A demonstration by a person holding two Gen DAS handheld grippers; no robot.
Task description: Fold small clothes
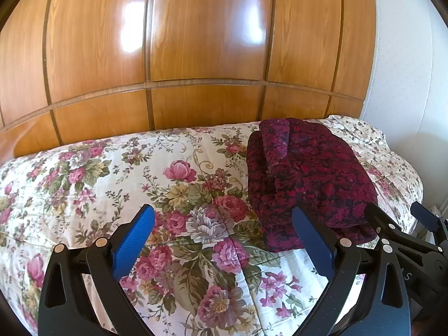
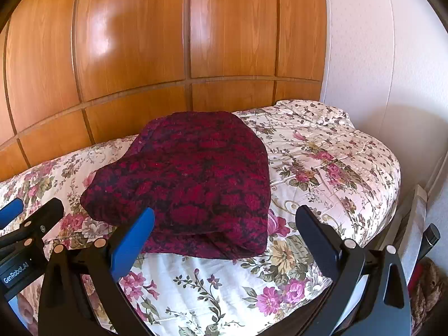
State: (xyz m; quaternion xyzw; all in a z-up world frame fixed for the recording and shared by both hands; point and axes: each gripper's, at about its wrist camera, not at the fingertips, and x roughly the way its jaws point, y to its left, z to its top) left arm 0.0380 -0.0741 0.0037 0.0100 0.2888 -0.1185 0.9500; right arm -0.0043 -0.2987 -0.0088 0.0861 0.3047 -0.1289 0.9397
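A dark red and black patterned garment (image 1: 310, 179) lies folded in a thick bundle on the floral bedspread (image 1: 140, 173). In the right wrist view the garment (image 2: 193, 184) fills the middle of the bed. My left gripper (image 1: 224, 221) is open above the bedspread, just left of the garment's near edge, nothing between its blue pads. My right gripper (image 2: 224, 221) is open too, hovering over the garment's near edge without touching it. Each gripper shows at the edge of the other's view: the right gripper (image 1: 403, 218) beside the bundle, the left gripper (image 2: 30, 210) at far left.
A glossy wooden panelled wardrobe (image 1: 196, 42) stands behind the bed. A white wall (image 2: 378, 56) closes the right side. The bed's right edge (image 2: 392, 184) drops to a narrow gap holding a white board (image 2: 417, 224) and a brown woven object (image 2: 428, 288).
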